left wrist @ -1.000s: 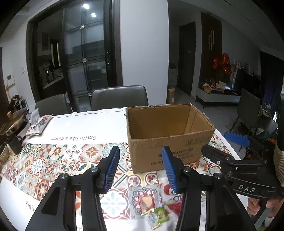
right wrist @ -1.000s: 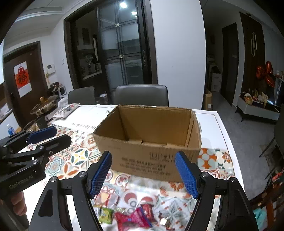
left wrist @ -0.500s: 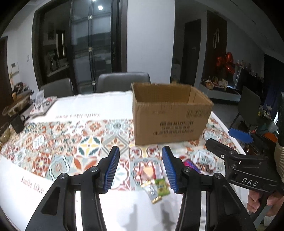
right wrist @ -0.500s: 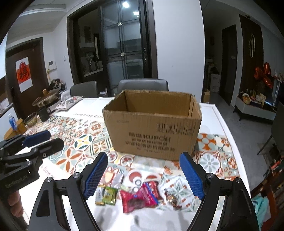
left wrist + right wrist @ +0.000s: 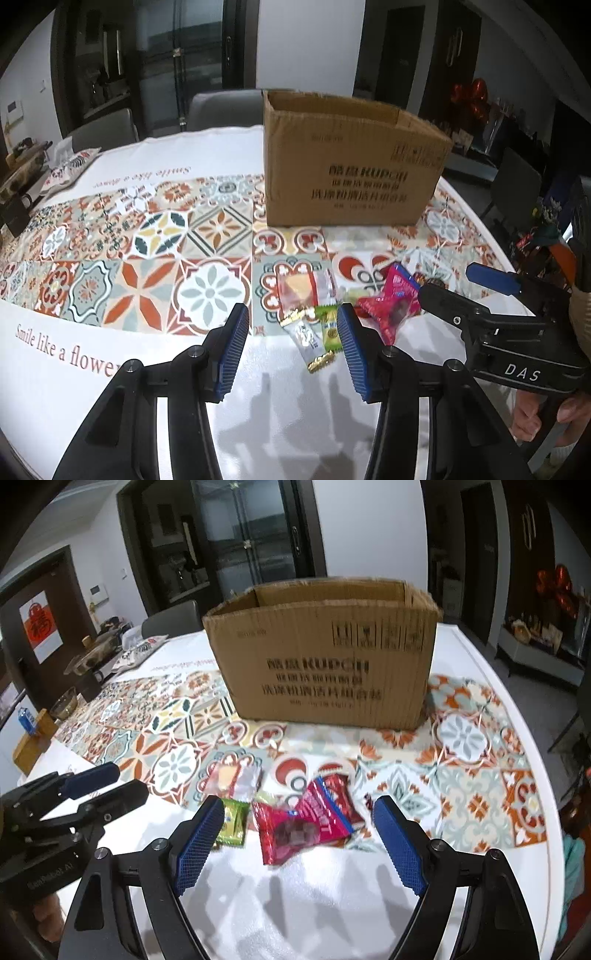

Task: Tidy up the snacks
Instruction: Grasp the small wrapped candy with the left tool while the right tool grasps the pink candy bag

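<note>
Snacks lie loose on the patterned tablecloth [image 5: 147, 280], ahead of both grippers, before the cardboard box [image 5: 325, 657]: pink packet [image 5: 303, 823] between the spread right gripper [image 5: 295, 845]; green sachet [image 5: 330, 329] just inside the spread left gripper [image 5: 291, 347].

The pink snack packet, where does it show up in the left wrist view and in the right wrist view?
Left wrist: the pink packet lies right of centre, just beyond the left gripper and past its right finger.
Right wrist: the pink packet lies near the centre, between the open fingers of the right gripper.
Shared landmark: the cardboard box stands behind the packet in both views.
</note>
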Motion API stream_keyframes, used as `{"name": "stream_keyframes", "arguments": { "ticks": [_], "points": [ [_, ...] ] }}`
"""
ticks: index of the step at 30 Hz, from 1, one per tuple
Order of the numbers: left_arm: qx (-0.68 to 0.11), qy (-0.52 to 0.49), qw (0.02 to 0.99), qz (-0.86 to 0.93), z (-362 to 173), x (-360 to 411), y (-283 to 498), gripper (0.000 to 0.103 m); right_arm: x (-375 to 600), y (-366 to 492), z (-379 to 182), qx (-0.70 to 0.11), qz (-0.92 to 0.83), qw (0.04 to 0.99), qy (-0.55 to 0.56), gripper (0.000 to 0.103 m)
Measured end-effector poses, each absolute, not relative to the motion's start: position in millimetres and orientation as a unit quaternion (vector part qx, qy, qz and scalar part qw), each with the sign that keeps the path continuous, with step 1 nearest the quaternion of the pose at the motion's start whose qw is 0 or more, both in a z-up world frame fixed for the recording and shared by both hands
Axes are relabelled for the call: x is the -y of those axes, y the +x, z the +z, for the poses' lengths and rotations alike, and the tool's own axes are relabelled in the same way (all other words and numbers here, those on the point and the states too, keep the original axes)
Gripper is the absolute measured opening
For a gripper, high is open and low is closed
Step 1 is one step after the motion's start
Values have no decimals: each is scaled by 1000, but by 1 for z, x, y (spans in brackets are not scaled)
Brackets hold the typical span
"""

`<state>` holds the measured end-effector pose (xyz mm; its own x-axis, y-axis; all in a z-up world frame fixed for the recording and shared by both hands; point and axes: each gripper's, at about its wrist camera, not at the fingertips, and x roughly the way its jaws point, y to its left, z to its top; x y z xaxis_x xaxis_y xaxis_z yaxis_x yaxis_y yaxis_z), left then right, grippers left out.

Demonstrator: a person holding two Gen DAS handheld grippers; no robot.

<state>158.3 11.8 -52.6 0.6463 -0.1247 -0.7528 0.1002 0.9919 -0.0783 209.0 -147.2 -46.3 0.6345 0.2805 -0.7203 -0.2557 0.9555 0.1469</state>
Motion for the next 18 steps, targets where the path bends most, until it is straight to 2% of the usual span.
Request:
{"name": "stream_keyframes", "arguments": {
  "ticks": [18],
  "points": [
    [-484,-51,871,-65,-108,-13,188,46,142,221,-89,-457,150,877,19,84]
  ]
}}
